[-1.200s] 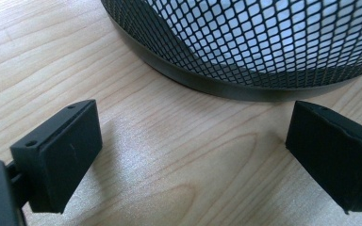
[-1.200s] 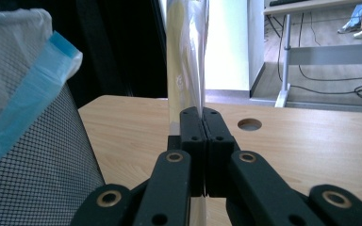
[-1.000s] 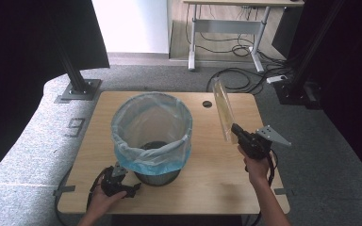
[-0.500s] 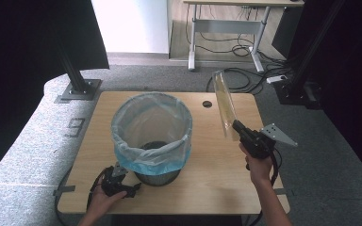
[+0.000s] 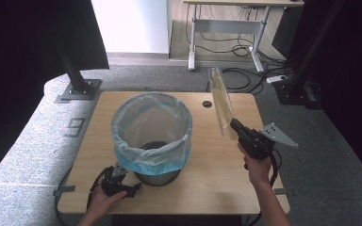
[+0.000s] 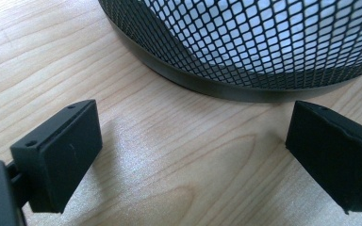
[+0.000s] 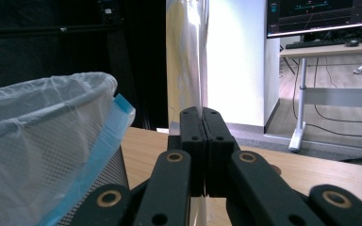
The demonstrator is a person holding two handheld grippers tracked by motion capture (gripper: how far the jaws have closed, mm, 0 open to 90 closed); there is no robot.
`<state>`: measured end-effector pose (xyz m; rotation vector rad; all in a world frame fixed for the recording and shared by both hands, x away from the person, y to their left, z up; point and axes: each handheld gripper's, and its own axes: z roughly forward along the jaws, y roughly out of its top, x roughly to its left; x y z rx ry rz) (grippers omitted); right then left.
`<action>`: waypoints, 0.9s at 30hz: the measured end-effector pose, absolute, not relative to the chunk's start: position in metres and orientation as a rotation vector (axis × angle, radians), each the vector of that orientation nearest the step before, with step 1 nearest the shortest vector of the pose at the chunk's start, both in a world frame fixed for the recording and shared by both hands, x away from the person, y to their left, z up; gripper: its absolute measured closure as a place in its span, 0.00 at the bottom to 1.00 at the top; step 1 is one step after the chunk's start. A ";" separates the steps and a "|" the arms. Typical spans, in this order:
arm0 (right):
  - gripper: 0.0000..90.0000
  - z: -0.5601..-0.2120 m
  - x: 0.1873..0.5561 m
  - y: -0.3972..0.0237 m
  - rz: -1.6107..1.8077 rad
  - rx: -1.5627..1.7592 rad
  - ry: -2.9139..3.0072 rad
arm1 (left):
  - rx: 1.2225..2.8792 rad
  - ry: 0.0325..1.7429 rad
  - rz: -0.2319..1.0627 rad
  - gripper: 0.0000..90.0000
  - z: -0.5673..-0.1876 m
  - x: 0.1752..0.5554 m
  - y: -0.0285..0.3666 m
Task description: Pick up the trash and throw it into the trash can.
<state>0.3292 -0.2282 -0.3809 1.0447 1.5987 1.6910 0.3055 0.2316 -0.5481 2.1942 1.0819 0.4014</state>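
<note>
A black wire-mesh bin [image 5: 152, 134] lined with a pale blue plastic bag stands in the middle of the wooden table [image 5: 217, 188]. My right gripper [image 5: 235, 126] is to its right, shut on the lower edge of a flat, clear plastic packet [image 5: 221, 101] that stands upright above the table. In the right gripper view the jaws [image 7: 201, 122] meet on the shiny packet [image 7: 186, 56], with the lined bin [image 7: 42, 141] at the left. My left gripper [image 5: 121, 178] rests on the table at the bin's near-left foot. It stands open [image 6: 193, 141], nothing between its pads, facing the mesh base [image 6: 264, 42].
A round cable hole [image 5: 207, 104] is in the table's far edge behind the packet. A black stand base [image 5: 78, 89] sits on the floor at the far left, and a desk frame [image 5: 226, 23] with cables stands beyond the table.
My right gripper has lifted the clear packet a little higher above the table. The left gripper and the bin have stayed put.
</note>
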 end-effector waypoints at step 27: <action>0.98 -0.353 0.316 -0.198 1.816 0.922 1.577 | 2.194 1.083 0.402 0.04 -0.548 0.306 0.231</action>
